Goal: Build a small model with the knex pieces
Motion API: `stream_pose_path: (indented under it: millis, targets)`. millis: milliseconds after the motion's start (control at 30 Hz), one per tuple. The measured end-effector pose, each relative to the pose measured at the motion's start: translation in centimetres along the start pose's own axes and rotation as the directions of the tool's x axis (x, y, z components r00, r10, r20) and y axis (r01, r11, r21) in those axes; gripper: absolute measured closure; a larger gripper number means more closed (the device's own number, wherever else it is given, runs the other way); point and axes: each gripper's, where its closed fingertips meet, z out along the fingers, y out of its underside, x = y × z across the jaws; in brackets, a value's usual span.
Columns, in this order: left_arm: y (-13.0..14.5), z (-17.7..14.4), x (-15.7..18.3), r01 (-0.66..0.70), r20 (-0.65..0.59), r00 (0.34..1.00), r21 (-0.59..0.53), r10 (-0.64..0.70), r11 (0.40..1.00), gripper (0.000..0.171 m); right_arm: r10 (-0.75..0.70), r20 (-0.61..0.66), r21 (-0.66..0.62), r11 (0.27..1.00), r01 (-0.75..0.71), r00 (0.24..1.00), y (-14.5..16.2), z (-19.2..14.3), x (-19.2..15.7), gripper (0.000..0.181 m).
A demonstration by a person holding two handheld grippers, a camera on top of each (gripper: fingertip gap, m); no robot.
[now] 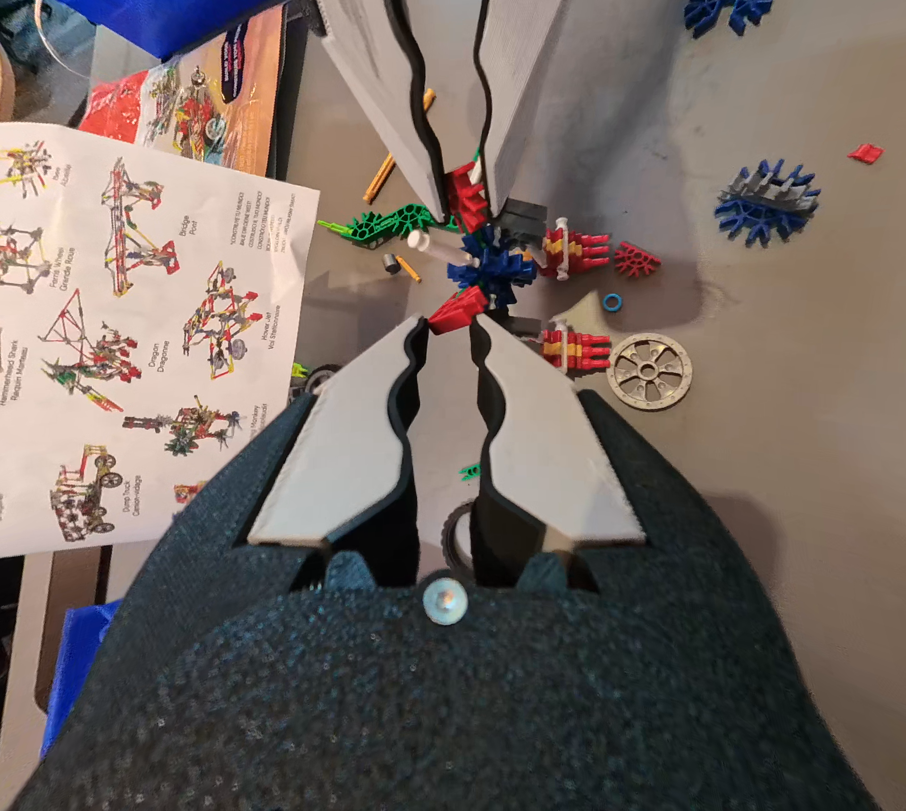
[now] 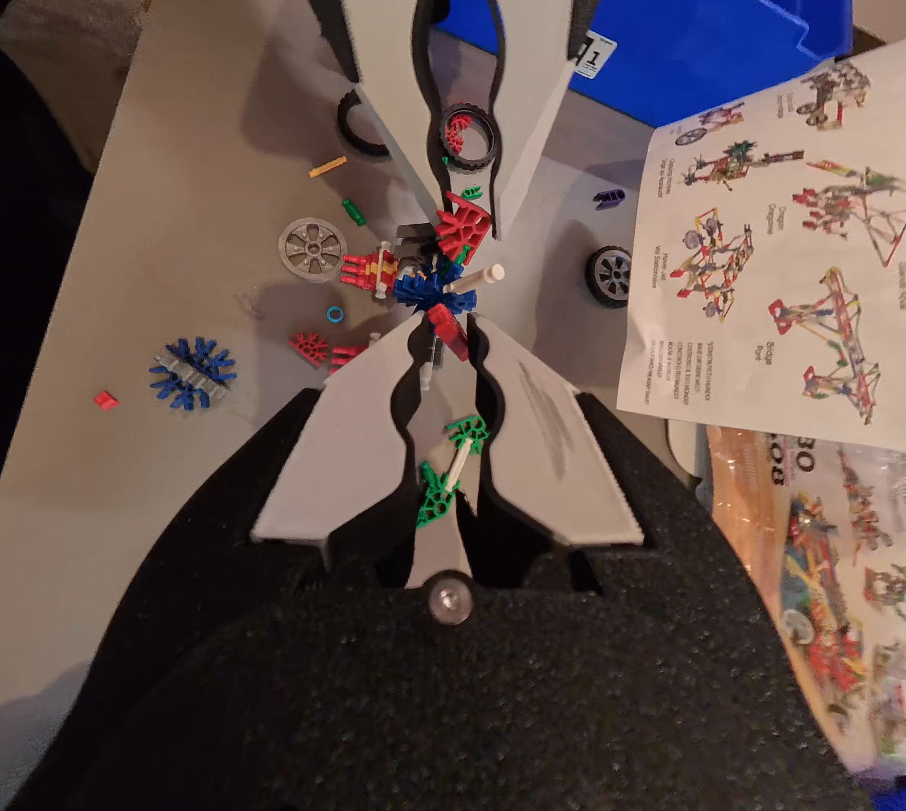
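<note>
While both grippers crowd the middle, much of the grey table (image 1: pixel 735 542) stays hidden under their black textured bodies and pale smooth fingers.

Biggest loose items: blue plastic bin (image 2: pixel 711 32) at 1 o'clock in the right wrist view, top cut off by the frame; white printed sheet (image 1: pixel 147 336) of model drawings at 9 o'clock in the left wrist view, left edge cut off; glossy bagged booklet (image 2: pixel 809 591) at 4 o'clock in the right wrist view, blurred.

Small rod-and-connector assembly (image 1: pixel 485 265) sits dead centre, between the two sets of tips. Blue snowflake hub, white rod sticking out, red connectors at both ends; rest of it is tangled and hard to read.

Left gripper (image 1: pixel 448 324): fingers narrowed to a slim gap, tips pinching the near red wedge connector (image 1: pixel 458 307). Right gripper (image 2: pixel 443 331): same narrow gap, tips clamped on a red connector (image 2: pixel 448 329) of that assembly. Each enters the other's view from 12 o'clock.

Around it: tan spoked wheel (image 1: pixel 649 371) at 3 o'clock, blue-and-grey snowflake stack (image 1: pixel 767 204) further out, black rubber tyre (image 2: pixel 468 135) seen between the left fingers, green connector pair on a white rod (image 2: pixel 448 469) under the right gripper, partly covered. Tiny blue ring (image 1: pixel 612 301) near the wheel.
</note>
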Motion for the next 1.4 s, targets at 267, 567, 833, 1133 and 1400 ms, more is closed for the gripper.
stream_pose_path:
  millis: [267,567,833,1133,1400]
  targets:
    - [0.0,0.0,0.2,0.096,0.054,0.994,-0.043,-0.094,0.994,0.156,0.319,0.044,0.037,0.946,-0.321,0.947,-0.1,0.1,0.3,0.168]
    - [-0.8,-0.7,0.9,-0.063,0.054,0.997,-0.022,0.064,0.998,0.133,0.314,0.044,0.046,0.948,-0.316,0.948,-0.4,-0.1,-0.6,0.174]
    - [-0.8,-0.6,0.7,-0.236,-0.029,0.972,-0.042,0.235,0.971,0.142,0.093,0.062,0.041,0.995,-0.096,0.994,-0.5,-0.3,-1.1,0.175]
    - [-0.7,-0.2,0.4,-0.128,-0.100,0.988,-0.105,0.117,0.986,0.157,0.073,0.075,-0.001,0.997,-0.073,0.995,-0.3,-0.3,-0.9,0.175]
    - [-0.9,0.0,0.5,0.268,-0.204,0.930,-0.194,-0.306,0.944,0.159,0.115,0.055,-0.010,0.993,-0.114,0.992,-0.1,-0.3,-0.9,0.175]
